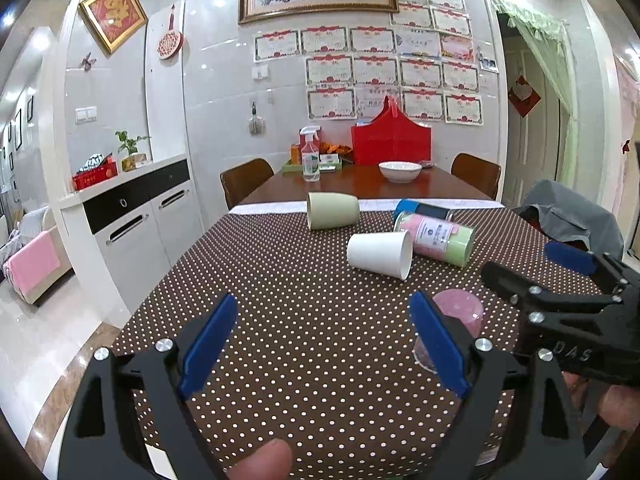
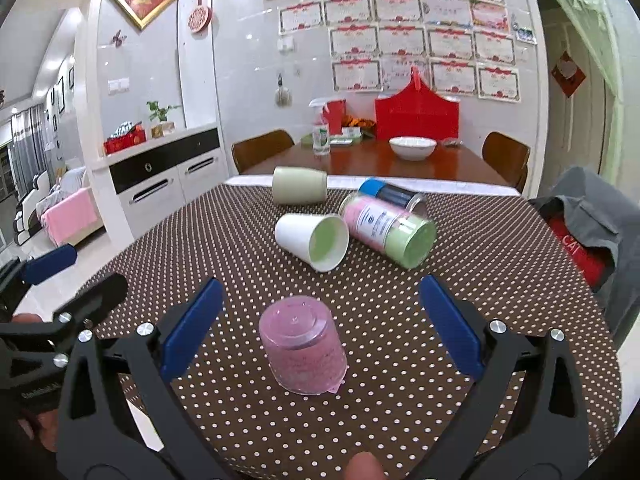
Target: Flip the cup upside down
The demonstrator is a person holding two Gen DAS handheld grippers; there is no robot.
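A clear pink plastic cup (image 2: 302, 346) stands upside down on the dotted tablecloth (image 2: 400, 300), between the open fingers of my right gripper (image 2: 320, 324), which does not touch it. In the left wrist view the pink cup (image 1: 460, 312) shows partly behind my left gripper's right finger. My left gripper (image 1: 324, 340) is open and empty over the cloth. The right gripper's body (image 1: 568, 312) shows at that view's right. A white paper cup (image 2: 314, 242) lies on its side further back, and also shows in the left wrist view (image 1: 380, 254).
A pale green cup (image 2: 300, 185) lies on its side at the cloth's far edge. A pink and green cylinder (image 2: 390, 228) and a blue-capped can (image 2: 390, 194) lie beside the paper cup. A white bowl (image 2: 412, 147), spray bottle (image 2: 321, 132) and red bag (image 2: 416, 114) stand far back. A chair with grey clothing (image 2: 588, 232) is at right.
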